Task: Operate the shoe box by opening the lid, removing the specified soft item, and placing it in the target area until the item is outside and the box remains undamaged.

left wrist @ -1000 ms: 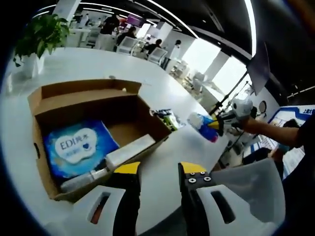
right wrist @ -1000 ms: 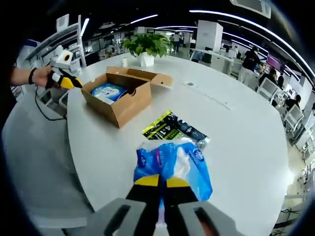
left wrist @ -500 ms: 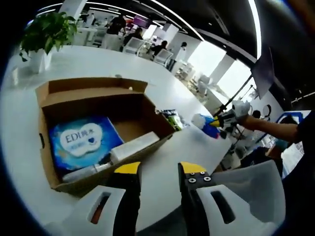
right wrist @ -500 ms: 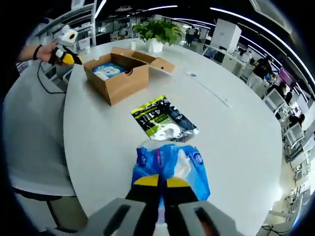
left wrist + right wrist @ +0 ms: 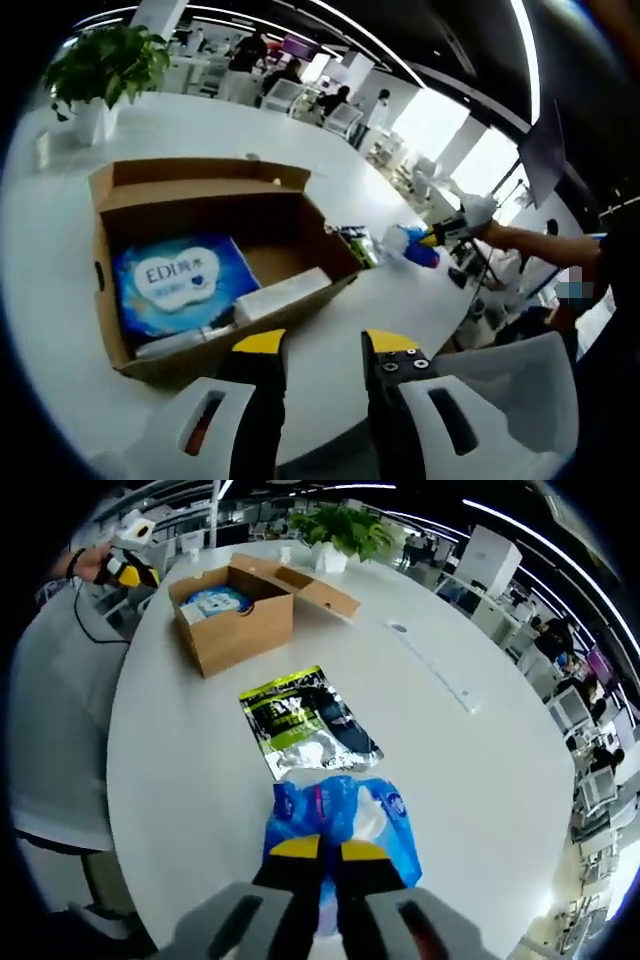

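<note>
The brown shoe box (image 5: pixel 300 215) stands open on the white table, its lid (image 5: pixel 318 588) folded back. Inside lie a blue EDI tissue pack (image 5: pixel 178 287) and a long white item (image 5: pixel 286 293). My left gripper (image 5: pixel 325 344) hovers open just short of the box's near wall, with nothing between its yellow tips. My right gripper (image 5: pixel 326 849) is shut on a blue soft pack (image 5: pixel 352 810), held above the table well away from the box (image 5: pixel 235 620). From the left gripper view, that pack (image 5: pixel 412 246) hangs past the box's far corner.
A green and black pouch (image 5: pixel 304 723) lies flat on the table (image 5: pixel 470 770) between the box and the blue pack. A potted plant (image 5: pixel 346 530) stands behind the box. Office desks, chairs and people fill the background. A person's grey sleeve (image 5: pixel 50 710) borders the table's left side.
The right gripper has carried the blue pack farther from the box, so box and pouch look smaller and higher in its view. The left gripper view has shifted slightly; its jaws stay open.
</note>
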Demonstrator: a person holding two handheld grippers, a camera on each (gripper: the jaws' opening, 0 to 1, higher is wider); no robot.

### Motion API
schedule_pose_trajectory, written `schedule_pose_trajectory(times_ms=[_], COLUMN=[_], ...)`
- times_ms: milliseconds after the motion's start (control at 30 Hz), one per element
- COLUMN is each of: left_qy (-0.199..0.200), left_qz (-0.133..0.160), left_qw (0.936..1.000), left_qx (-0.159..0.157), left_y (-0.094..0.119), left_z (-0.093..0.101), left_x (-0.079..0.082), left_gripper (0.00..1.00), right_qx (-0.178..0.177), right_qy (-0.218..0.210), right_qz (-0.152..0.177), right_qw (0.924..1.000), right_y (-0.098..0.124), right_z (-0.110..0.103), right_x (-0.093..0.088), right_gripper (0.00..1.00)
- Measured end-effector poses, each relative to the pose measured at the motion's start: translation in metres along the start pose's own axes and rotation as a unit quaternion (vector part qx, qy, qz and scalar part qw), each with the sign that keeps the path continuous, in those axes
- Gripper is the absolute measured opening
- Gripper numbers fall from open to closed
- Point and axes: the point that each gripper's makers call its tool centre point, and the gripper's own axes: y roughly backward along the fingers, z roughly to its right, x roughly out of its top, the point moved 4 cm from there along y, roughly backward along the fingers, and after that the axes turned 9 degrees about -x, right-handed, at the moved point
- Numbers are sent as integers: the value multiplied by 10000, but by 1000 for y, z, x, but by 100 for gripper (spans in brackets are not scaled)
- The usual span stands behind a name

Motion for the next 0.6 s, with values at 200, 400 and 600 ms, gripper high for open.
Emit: schedule_pose_trajectory(times_ms=[200, 400, 600], left_qy=[49, 108, 145], left_qz=[37, 115, 156], left_qw=[9999, 9998, 9996], left_qx=[97, 139, 164], left_y=[4, 3, 4], left_z=[-1, 1, 3], left_x=[-2, -4, -7], left_gripper=[29, 29, 29], right_qx=[17, -44, -40], right_qy=[-15, -32, -21], right_qz=[5, -26, -80], right_qw=[10000, 10000, 10000], right_y=[-7, -12, -19], right_z=[7, 12, 16], right_x=[-1, -1, -3], right_gripper=[0, 0, 1])
